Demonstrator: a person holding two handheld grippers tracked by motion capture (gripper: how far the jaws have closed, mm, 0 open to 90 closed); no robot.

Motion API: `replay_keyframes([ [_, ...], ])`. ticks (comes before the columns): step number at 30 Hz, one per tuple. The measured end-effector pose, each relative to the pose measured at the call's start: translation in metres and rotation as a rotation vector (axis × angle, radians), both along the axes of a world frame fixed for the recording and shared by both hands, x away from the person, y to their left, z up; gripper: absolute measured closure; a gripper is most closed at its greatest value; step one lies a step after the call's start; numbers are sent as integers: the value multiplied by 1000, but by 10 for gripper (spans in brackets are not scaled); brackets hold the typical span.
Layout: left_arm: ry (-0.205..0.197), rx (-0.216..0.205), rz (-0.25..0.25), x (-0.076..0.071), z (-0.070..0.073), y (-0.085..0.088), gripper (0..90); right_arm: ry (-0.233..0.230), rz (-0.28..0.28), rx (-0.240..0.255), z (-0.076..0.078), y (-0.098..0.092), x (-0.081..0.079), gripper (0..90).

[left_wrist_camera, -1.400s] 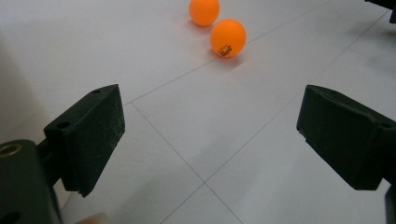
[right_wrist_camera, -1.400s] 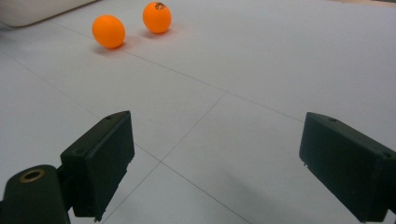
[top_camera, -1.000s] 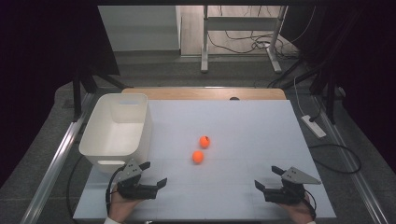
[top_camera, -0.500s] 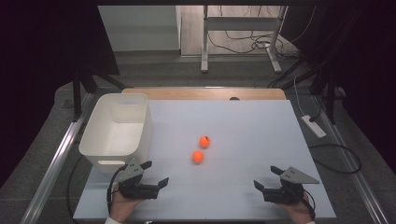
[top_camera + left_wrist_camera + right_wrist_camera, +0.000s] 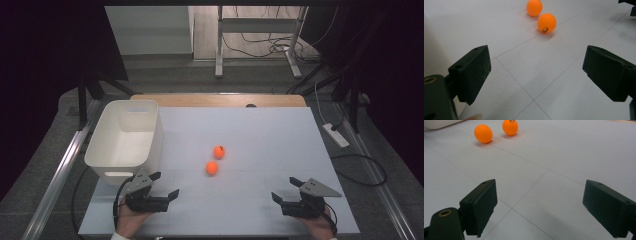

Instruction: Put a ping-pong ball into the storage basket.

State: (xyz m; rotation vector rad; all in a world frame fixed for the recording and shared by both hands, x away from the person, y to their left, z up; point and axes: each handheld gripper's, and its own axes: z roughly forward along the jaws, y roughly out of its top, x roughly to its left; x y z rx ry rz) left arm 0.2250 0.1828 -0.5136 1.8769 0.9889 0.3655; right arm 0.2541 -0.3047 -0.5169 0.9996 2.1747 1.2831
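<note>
Two small orange plastic balls (image 5: 215, 160) lying mid-bench, untouched; white plastic bin (image 5: 124, 141) sitting empty at left edge. Left gripper (image 5: 161, 186), right gripper (image 5: 285, 191) resting near front edge, fingers spread, holding nothing.

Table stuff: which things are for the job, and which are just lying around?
For the job: two orange balls, white bin, left gripper, right gripper, both open.
Just lying around: power strip and cables on the floor.

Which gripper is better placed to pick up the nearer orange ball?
Left, probably. The left gripper is open, nearer the near ball and beside the white bin. The right gripper, also open, sits farther away.
</note>
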Motion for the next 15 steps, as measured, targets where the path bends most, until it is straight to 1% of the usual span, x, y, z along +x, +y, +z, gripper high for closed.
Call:
replay_keyframes([
  [2, -2, 5, 0, 0, 1, 0, 92, -2, -2, -7, 0, 0, 1, 125],
  [7, 7, -10, -8, 0, 2, -4, 92, 4, -11, 5, -1, -1, 2, 126],
  [11, 14, 1, -22, 1, 4, -12, 92, 3, -13, 3, -1, -1, 2, 127],
  [12, 19, 11, -25, 2, 5, -14, 93, 5, -13, 5, -1, -1, 1, 127],
  [15, 23, 15, -21, 3, 10, -16, 93, 6, -14, 8, -1, -2, 1, 126],
])
